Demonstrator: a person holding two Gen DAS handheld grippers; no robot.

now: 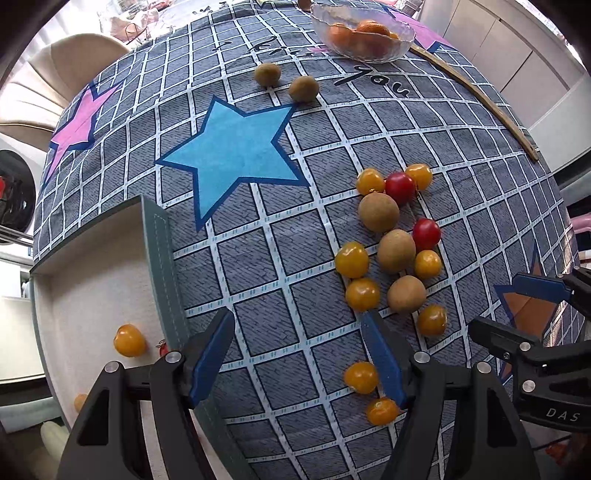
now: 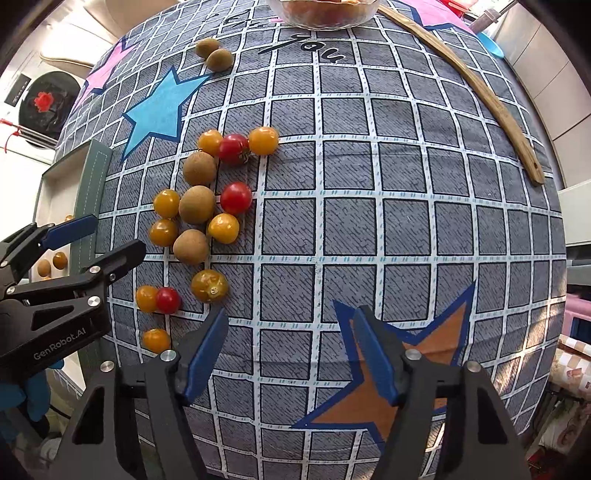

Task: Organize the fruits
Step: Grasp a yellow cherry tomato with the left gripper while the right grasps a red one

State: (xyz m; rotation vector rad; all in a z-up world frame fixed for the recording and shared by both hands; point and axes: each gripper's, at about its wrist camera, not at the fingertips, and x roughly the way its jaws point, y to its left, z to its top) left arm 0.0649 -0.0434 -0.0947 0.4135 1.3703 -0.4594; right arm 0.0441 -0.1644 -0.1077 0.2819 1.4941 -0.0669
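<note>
A cluster of small fruits lies on the grid-patterned tablecloth: yellow cherry tomatoes (image 1: 351, 259), red cherry tomatoes (image 1: 400, 187) and brown longans (image 1: 379, 212). The cluster also shows in the right wrist view (image 2: 197, 205). Two more longans (image 1: 303, 88) lie farther back. A grey felt box (image 1: 162, 258) at the table's left edge holds a yellow tomato (image 1: 129, 340). My left gripper (image 1: 299, 354) is open and empty, just left of the nearest yellow tomatoes (image 1: 361, 377). My right gripper (image 2: 290, 354) is open and empty over an orange star, right of the cluster.
A glass bowl (image 1: 364, 33) with orange fruits stands at the table's far side. A long wooden stick (image 2: 491, 99) lies along the right side. The right gripper shows at the left wrist view's right edge (image 1: 524, 314); the left gripper shows at the right wrist view's left (image 2: 92, 236).
</note>
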